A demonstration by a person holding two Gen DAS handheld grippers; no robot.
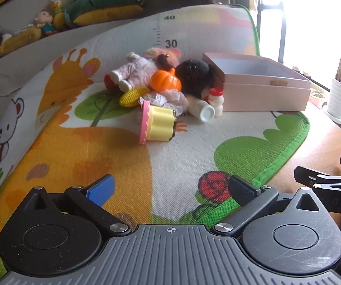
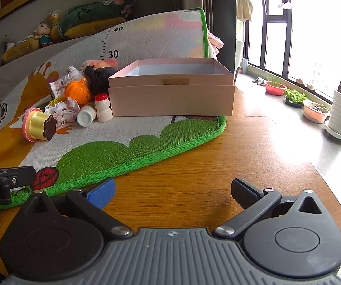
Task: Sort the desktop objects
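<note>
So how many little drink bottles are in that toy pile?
2. A red-capped bottle stands upright against the pink box; a white bottle lies on its side just beside it. The pile could hide more.

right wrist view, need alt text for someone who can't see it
An open pink box sits on a play mat beside a heap of toys, seen past the open, empty right tool above a wooden table. The left tool shows at left.

Your left gripper (image 1: 170, 191) and right gripper (image 2: 172, 192) both sit low in frame, jaws spread wide, holding nothing
</note>
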